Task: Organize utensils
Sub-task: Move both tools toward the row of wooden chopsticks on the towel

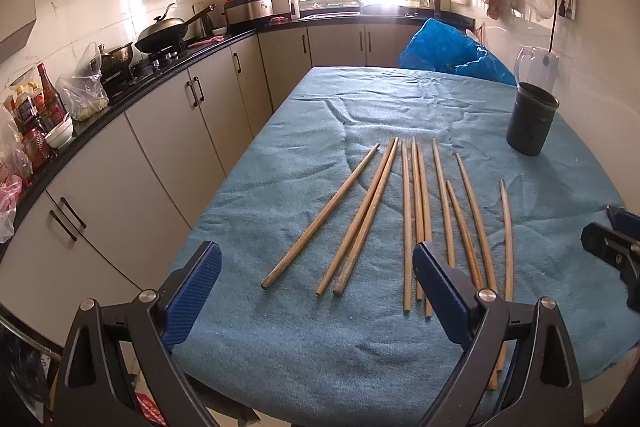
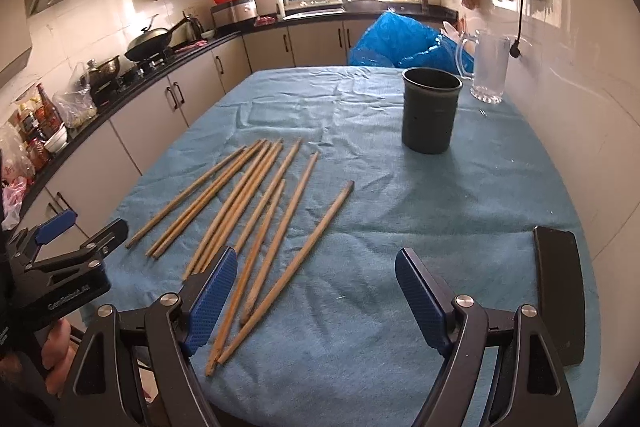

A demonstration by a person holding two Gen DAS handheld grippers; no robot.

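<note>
lying loose on the blue cloth [image 1: 304, 339] are 10 wooden chopsticks [image 1: 407, 223], counted in the left wrist view: 1 alone at far left, then 2 close together, 3 bunched in the middle, 3 more fanned to the right w/ the short middle one ending lower, and 1 curved stick apart at far right. all point roughly away from the cams, none stacked in anything. 1 dark holder cup [image 2: 431, 109] stands upright on the cloth, well apart from the sticks, toward the wall side; can't tell if anything's in it. just behind it 1 clear glass pitcher [image 2: 489, 67], and 1 blue plastic bag [image 2: 400, 43] at the table's far end. 1 black flat object [image 2: 558, 291] lies near the right edge.

left gripper [image 1: 316, 279] hovers at the near end of the sticks, fingers spread wide, holding nothing. right gripper [image 2: 314, 287] same: fingers spread wide, nothing between them, its left pad over the near ends of a few sticks.
</note>
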